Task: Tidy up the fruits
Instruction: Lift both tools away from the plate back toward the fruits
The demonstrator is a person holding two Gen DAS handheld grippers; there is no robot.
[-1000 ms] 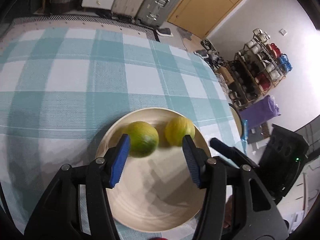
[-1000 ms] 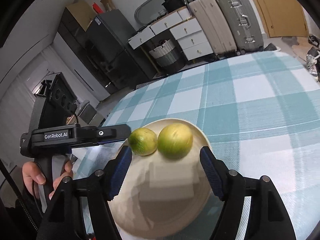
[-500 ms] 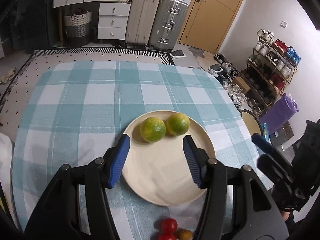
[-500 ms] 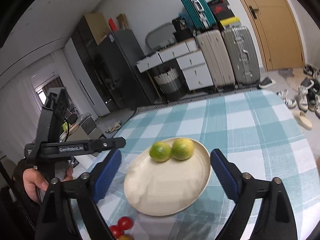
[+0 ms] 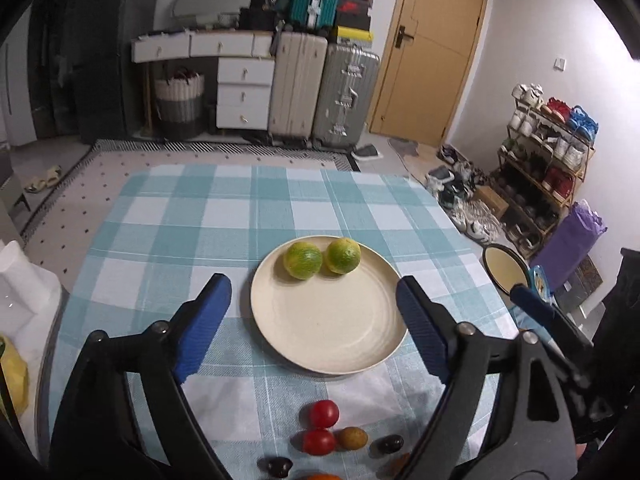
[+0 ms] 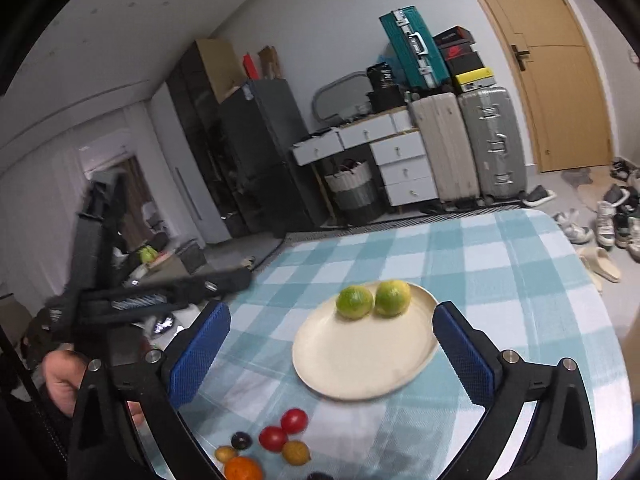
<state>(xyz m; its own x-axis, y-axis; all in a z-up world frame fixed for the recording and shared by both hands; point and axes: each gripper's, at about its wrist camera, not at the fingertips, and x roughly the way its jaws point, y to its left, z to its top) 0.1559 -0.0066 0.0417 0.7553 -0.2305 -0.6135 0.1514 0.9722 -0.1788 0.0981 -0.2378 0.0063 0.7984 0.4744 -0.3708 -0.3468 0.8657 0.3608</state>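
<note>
A cream plate [image 5: 332, 332] [image 6: 360, 364] lies on the teal checked tablecloth. Two green-yellow citrus fruits [image 5: 303, 260] [image 5: 343, 256] sit side by side at its far rim, also visible in the right wrist view [image 6: 354, 302] [image 6: 393, 298]. Near the table's front edge lie several small fruits: red tomatoes [image 5: 324, 413] [image 6: 294, 420], a yellowish fruit [image 5: 352, 438], dark plums [image 5: 387, 444] and an orange [image 6: 243, 470]. My left gripper [image 5: 311, 282] hangs above and short of the plate, its jaws opening with nothing between them. My right gripper [image 6: 332, 312] is likewise raised and empty, its jaws opening wide.
A small dish [image 5: 504, 272] stands at the table's right edge. A white object [image 5: 16, 280] and a yellow bag [image 5: 12, 376] lie off the left edge. A hand [image 6: 60, 372] holds the blurred left gripper. Suitcases and drawers line the far wall.
Both grippers pulled back and rose away from the plate, and their jaws widened. The small fruits at the front edge came into view. The two citrus fruits stayed on the plate.
</note>
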